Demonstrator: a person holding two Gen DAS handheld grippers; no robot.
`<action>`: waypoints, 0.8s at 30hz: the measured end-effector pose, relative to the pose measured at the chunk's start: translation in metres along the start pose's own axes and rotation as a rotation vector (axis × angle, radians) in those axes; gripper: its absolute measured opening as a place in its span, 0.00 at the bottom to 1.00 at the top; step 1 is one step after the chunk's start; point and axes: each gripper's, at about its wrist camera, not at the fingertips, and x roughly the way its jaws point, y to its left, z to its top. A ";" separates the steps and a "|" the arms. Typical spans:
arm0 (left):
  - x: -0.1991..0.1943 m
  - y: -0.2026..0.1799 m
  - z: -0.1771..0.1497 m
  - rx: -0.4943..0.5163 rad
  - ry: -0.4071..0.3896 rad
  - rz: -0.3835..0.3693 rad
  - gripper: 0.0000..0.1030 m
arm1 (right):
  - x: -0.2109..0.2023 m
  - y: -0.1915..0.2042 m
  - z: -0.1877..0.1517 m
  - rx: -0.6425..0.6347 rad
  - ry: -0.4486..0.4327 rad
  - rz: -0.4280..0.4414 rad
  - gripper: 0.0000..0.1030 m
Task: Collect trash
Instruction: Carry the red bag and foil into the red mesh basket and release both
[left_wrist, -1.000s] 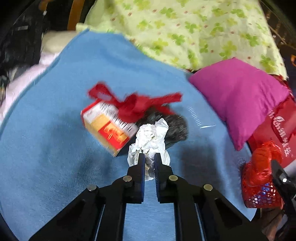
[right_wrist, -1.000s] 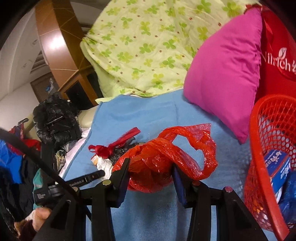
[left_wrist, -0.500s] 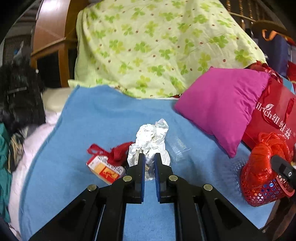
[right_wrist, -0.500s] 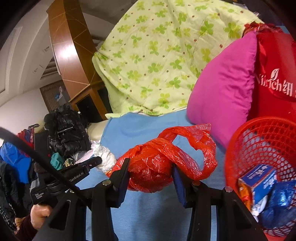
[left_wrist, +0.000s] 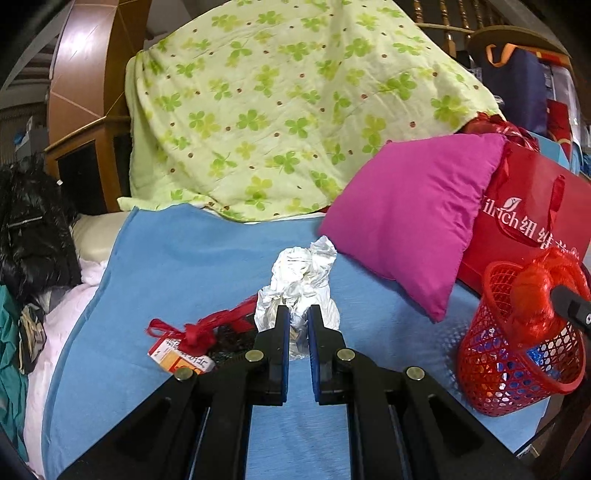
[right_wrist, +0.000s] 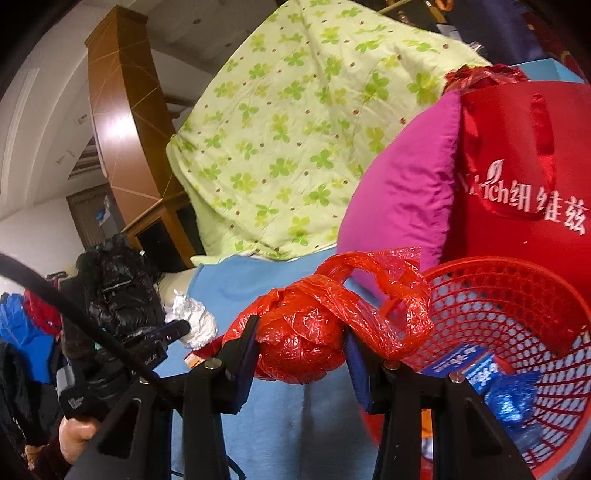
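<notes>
My left gripper (left_wrist: 297, 317) is shut on a crumpled ball of silver foil (left_wrist: 301, 284), lifted above the blue blanket (left_wrist: 184, 258). From the right wrist view the same foil ball (right_wrist: 194, 319) shows at the left gripper's tips. My right gripper (right_wrist: 301, 332) is shut on a knotted red plastic bag (right_wrist: 306, 339), held just left of the red mesh basket (right_wrist: 509, 295). In the left wrist view that red bag (left_wrist: 535, 295) hangs over the basket's rim (left_wrist: 491, 373). A small orange and white box (left_wrist: 181, 360) with a red ribbon (left_wrist: 199, 330) lies on the blanket.
A magenta pillow (left_wrist: 410, 218) and a red paper bag (left_wrist: 532, 214) stand at the right. A green clover quilt (left_wrist: 280, 110) is piled behind. The basket holds a blue box (right_wrist: 469, 363) and blue wrapping (right_wrist: 513, 398). Dark clothes (left_wrist: 29, 229) lie at the left.
Both grippers rose and drew back from the blanket with their loads. The right one carried the red bag toward the basket; the box and ribbon stayed on the blanket.
</notes>
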 end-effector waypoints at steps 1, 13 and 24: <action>0.000 -0.003 0.000 0.003 -0.001 -0.003 0.10 | -0.002 -0.001 0.002 0.002 -0.004 -0.003 0.45; -0.020 -0.038 0.008 0.047 -0.013 -0.131 0.10 | -0.028 -0.035 0.021 0.080 -0.082 -0.036 0.45; -0.047 -0.096 0.028 0.099 -0.031 -0.282 0.10 | -0.059 -0.090 0.033 0.198 -0.153 -0.116 0.45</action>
